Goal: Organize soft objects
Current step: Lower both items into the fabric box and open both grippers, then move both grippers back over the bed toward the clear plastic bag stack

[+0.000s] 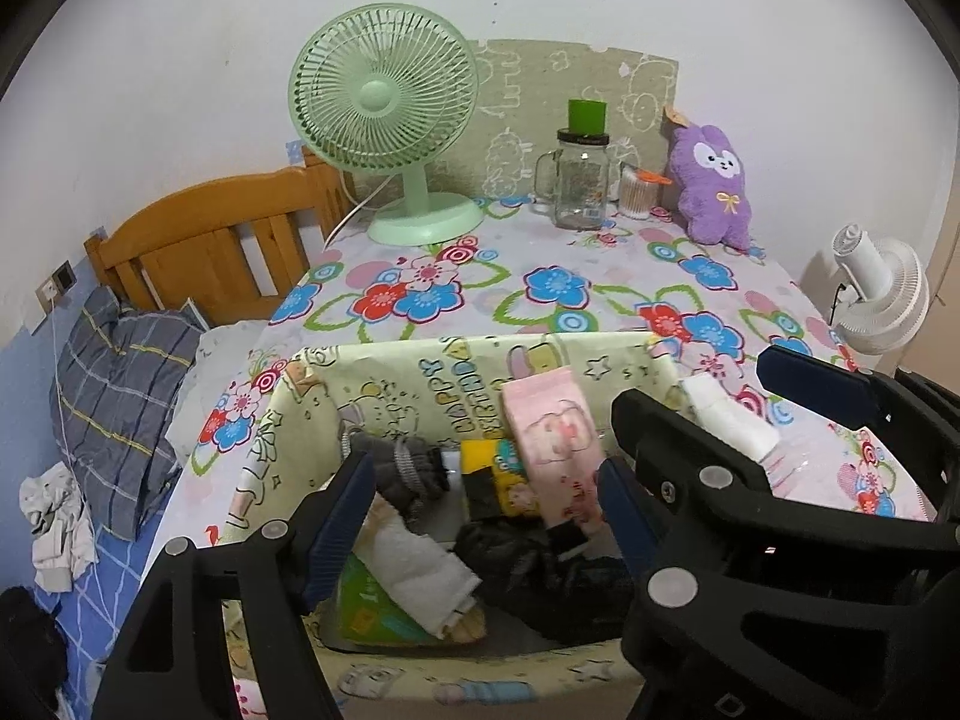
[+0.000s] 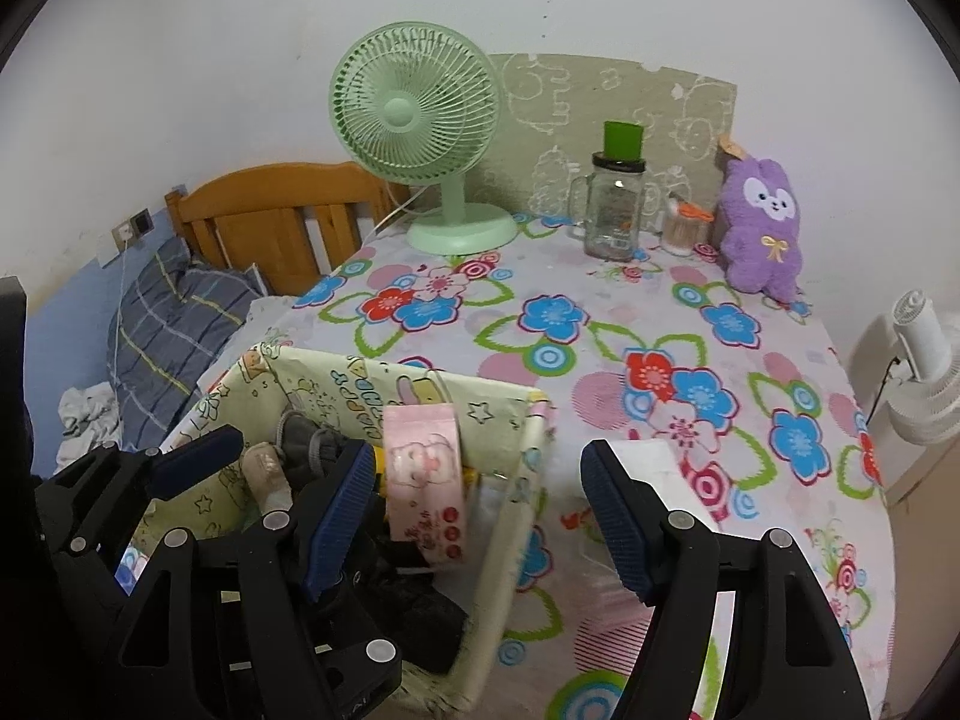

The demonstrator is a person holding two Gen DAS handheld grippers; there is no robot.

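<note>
A pale yellow cartoon-print fabric box [image 1: 420,369] [image 2: 516,480] sits on the flowered table and holds several soft items: a pink printed sock [image 1: 558,450] [image 2: 426,480] leaning on its far wall, a grey sock [image 1: 402,462], a yellow cartoon sock [image 1: 498,474], a white rolled one [image 1: 420,564] and black ones [image 1: 540,570]. My left gripper [image 1: 486,516] is open and empty above the box. My right gripper [image 2: 474,516] is open over the box's right wall. A white folded cloth [image 2: 654,462] [image 1: 729,414] lies on the table right of the box, at the right finger.
At the table's back stand a green fan [image 1: 384,114], a glass jar mug [image 1: 579,180] with a green cap, a cotton-swab pot [image 1: 636,192] and a purple plush [image 1: 714,186]. A bed with plaid pillow [image 1: 120,384] lies left. A white fan [image 1: 882,288] stands right.
</note>
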